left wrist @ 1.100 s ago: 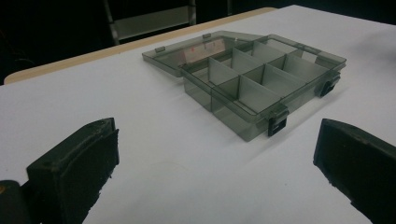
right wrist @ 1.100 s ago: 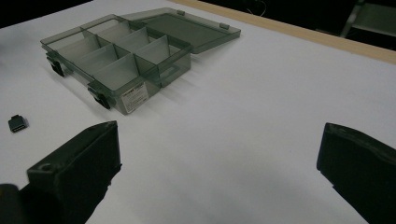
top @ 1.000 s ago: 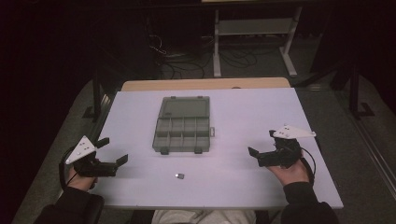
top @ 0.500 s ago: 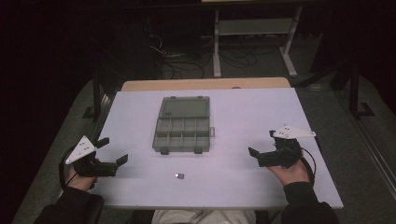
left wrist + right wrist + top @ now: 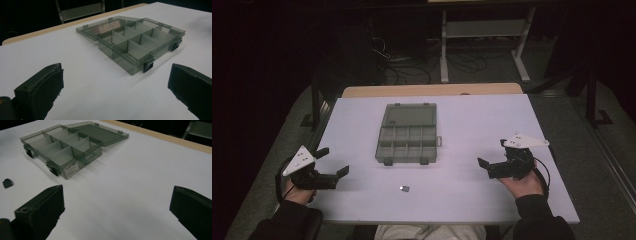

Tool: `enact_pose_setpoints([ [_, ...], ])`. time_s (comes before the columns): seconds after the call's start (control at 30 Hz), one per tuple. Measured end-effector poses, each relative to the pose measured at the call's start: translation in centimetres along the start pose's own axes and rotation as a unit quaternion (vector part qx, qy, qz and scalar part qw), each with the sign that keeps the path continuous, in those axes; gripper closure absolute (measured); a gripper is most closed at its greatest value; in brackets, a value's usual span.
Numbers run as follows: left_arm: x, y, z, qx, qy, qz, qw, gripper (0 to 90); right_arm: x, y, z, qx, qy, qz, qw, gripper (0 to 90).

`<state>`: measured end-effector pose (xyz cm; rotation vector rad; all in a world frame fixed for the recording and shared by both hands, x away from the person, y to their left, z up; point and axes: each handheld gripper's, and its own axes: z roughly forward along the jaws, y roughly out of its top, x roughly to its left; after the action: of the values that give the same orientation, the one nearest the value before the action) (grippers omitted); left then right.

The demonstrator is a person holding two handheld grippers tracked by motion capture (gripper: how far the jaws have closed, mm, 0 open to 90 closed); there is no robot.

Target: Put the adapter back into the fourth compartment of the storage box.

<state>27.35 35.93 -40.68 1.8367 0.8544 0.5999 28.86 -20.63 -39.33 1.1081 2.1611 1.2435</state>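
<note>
A smoky clear compartment box (image 5: pixel 407 140) lies open in the middle of the white table (image 5: pixel 472 125), its lid folded flat at the far side. The left gripper view shows the box (image 5: pixel 140 45) ahead with several empty cells; the right gripper view has the box (image 5: pixel 65 147) at upper left. A small dark part (image 5: pixel 404 188) lies in front of the box, also the small part (image 5: pixel 7 183) at the right gripper view's left edge. My left gripper (image 5: pixel 334 162) rests open at the near left. My right gripper (image 5: pixel 492 155) stands open at the near right. Nothing sits between either pair of jaws.
A wooden strip (image 5: pixel 432 90) runs along the table's far edge. Behind it, on the dark floor, stand a white metal frame (image 5: pixel 482 35) and loose cables (image 5: pixel 402 60). Bare white surface surrounds the box on all sides.
</note>
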Motion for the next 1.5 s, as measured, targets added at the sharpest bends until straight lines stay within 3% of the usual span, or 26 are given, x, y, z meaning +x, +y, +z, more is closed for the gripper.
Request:
enact_pose_setpoints([
  [0.27, 0.0, 0.0, 0.0, 0.000, 0.000, 0.001, 1.0000, 0.0, 0.3, 0.1, 0.5, 0.009, 0.007, -0.004, 0.9999, 0.0],
  [0.8, 0.0, -0.1, 0.0, 0.002, 0.001, 0.001, 1.0000, 0.0, 2.1, 1.5, 1.9, 0.040, 0.032, -0.044, 0.9977, 0.0],
  [1.13, 0.0, -0.1, 0.0, 0.003, 0.001, 0.001, 1.0000, 0.0, 2.9, 2.4, 2.2, 0.039, 0.044, -0.058, 0.9966, 0.0],
  [1.5, 0.0, -0.1, 0.0, 0.003, 0.001, 0.002, 1.0000, 0.0, 5.0, 3.8, 3.6, 0.051, 0.079, -0.080, 0.9923, 0.0],
])
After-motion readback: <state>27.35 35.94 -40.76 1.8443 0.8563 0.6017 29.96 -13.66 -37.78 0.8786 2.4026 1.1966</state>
